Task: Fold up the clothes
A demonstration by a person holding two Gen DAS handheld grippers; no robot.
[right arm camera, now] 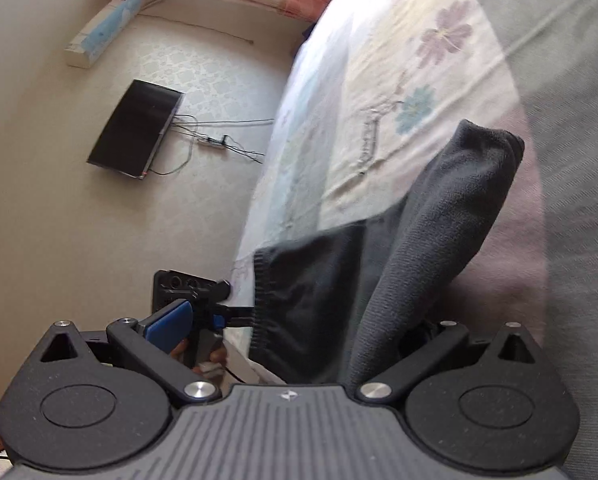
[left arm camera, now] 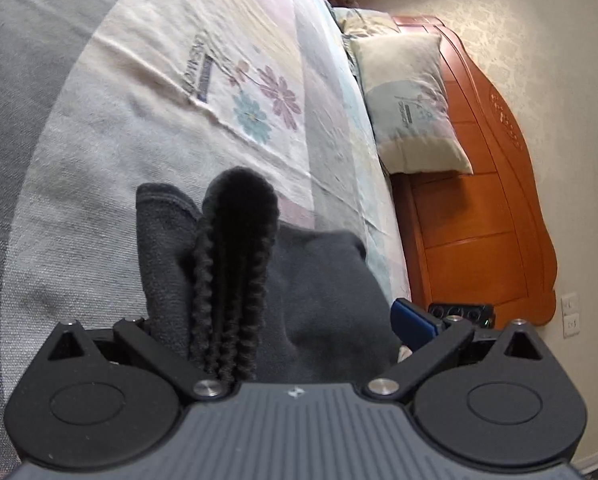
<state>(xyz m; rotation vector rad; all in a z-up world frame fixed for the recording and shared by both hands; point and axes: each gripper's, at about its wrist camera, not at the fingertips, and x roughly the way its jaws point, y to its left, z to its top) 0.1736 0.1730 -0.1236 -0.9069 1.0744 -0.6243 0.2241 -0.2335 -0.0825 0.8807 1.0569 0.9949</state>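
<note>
Each claw (left arm camera: 235,280) (right arm camera: 379,300) looks clamped on the dark garment (left arm camera: 323,296) above the bedspread (left arm camera: 147,92).

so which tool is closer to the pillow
Right. The right tool is on the pillow side of the dark garment; the left tool is on its far side.

Home bedroom: bed (left arm camera: 187,92) with floral sheet, pillow (left arm camera: 409,104), wooden headboard (left arm camera: 495,184), wall-mounted TV (right arm camera: 135,128).
</note>
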